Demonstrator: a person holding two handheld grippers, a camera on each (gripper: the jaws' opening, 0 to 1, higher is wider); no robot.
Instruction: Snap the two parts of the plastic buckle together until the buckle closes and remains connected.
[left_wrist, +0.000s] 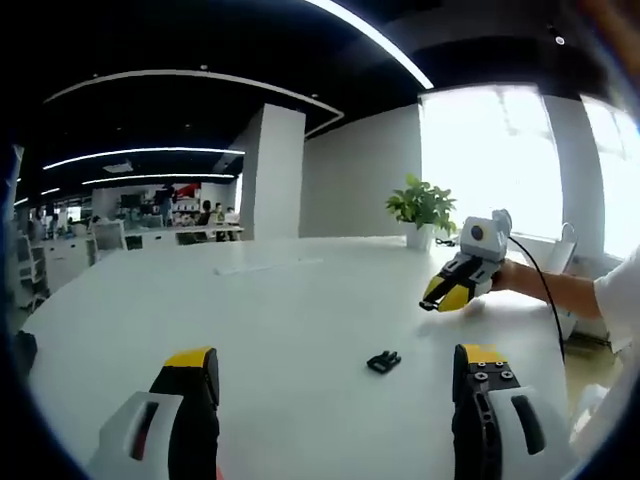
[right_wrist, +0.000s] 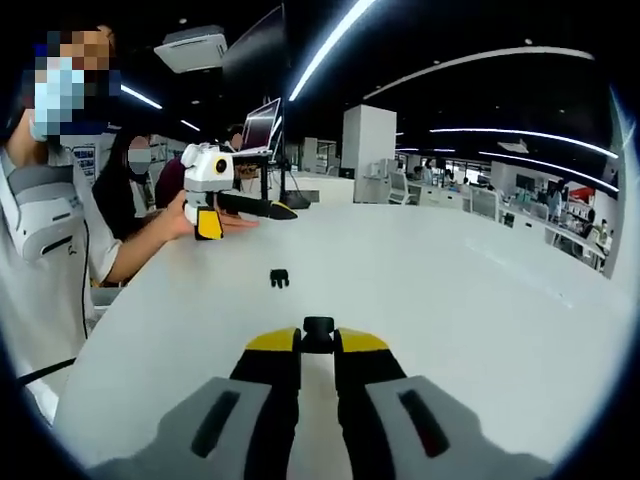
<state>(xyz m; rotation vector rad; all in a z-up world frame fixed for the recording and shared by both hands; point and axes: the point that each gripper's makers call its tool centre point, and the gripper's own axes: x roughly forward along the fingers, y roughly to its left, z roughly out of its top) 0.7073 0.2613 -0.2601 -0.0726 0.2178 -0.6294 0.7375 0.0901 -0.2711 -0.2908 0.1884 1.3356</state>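
While both grippers hung over the white table (left_wrist: 280, 330), two black buckle pieces could be counted. One buckle half (right_wrist: 319, 327) sat pinched between the nearly closed yellow tips of the right gripper (right_wrist: 318, 342), poking out just past them, with its long axis hard to make out. The other buckle half (left_wrist: 384, 361) lay flat on the table, ahead of the left gripper (left_wrist: 335, 370) and nearer its right jaw, its long axis slanting across that view. The left gripper's jaws stood wide apart, holding nothing. One potted plant (left_wrist: 423, 210) stood far beyond.
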